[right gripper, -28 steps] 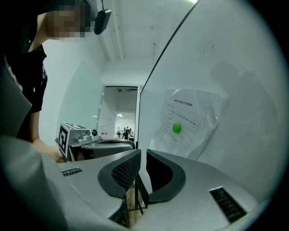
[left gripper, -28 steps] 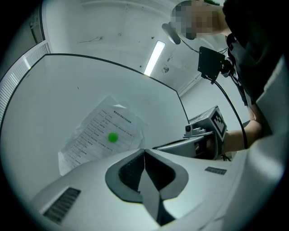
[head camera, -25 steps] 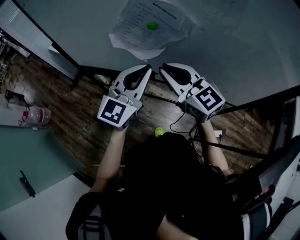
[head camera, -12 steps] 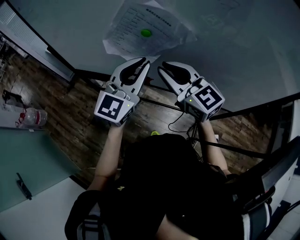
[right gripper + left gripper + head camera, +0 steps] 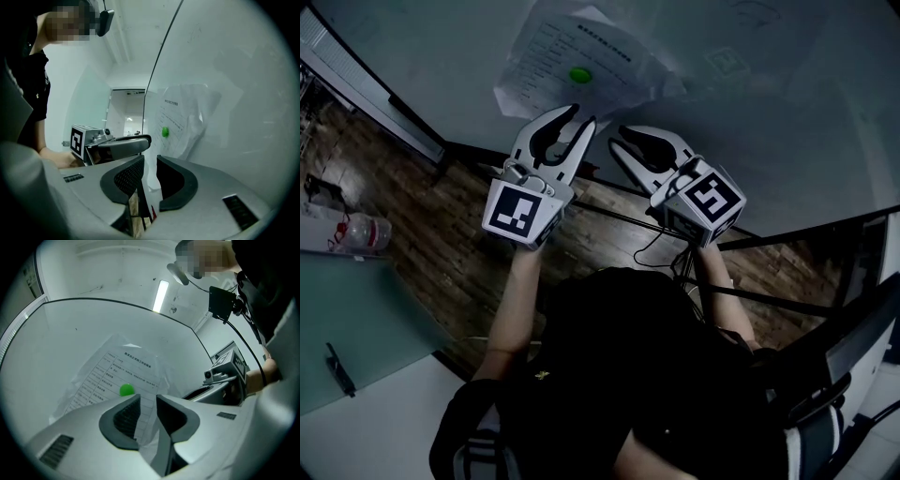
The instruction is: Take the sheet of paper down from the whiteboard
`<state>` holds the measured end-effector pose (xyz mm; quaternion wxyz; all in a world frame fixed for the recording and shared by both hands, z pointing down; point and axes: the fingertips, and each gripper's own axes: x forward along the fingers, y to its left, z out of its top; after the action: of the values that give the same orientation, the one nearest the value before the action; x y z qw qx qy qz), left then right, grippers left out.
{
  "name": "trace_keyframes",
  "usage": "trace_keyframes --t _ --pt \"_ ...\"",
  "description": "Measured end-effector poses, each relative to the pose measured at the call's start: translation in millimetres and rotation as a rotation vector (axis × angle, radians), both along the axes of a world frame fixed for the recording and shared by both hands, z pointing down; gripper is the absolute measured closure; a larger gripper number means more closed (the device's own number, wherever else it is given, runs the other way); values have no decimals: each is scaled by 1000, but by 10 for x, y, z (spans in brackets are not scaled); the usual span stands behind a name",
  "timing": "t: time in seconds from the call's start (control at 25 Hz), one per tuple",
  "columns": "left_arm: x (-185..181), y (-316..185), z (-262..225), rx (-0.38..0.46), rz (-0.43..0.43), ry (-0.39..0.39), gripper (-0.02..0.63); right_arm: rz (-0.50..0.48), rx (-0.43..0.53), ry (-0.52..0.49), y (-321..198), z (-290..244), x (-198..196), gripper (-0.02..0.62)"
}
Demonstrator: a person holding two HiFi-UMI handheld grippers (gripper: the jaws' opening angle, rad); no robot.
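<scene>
Left gripper: forearm raised, points 1 o'clock; jaws opening, lower edge of the sheet of paper in the gap, unpinched.
Right gripper: points 10 o'clock; jaws opening, nothing pinched.

**Sheet of paper**: was thin and matt, printed in black, creased and crumpled at its edges. It was held by a small glossy green magnet.

**Whiteboard**: was smooth and hard, with a faint sheen.

**Left gripper** and **right gripper**: had pale, matt moulded-plastic shells. Their pads were dark, ribbed and rubber-like. Both pairs of jaws were opening. The sheet's lower edge lay between the left pair, unpressed, and nothing lay between the right pair.

**Floor**: was dull wood planking.

**Bottle**: was clear plastic.

**Shirt**: was dark, matt cloth.
</scene>
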<state>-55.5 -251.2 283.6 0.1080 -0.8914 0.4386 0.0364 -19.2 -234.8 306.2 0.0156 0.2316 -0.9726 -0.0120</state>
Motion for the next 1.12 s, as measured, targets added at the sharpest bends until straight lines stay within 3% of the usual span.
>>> trace_keyframes --t 0.24,0.52,1.12 --pt "-105 -107 -86 40 -80 -17 470 -30 -7 -9 -28 7 -3 522" --pt "-121 -216 -227 97 -152 -148 430 -40 -25 -11 -37 25 -16 517" --pt "-11 -422 -236 88 -97 -168 396 31 -27 -28 -182 25 35 511"
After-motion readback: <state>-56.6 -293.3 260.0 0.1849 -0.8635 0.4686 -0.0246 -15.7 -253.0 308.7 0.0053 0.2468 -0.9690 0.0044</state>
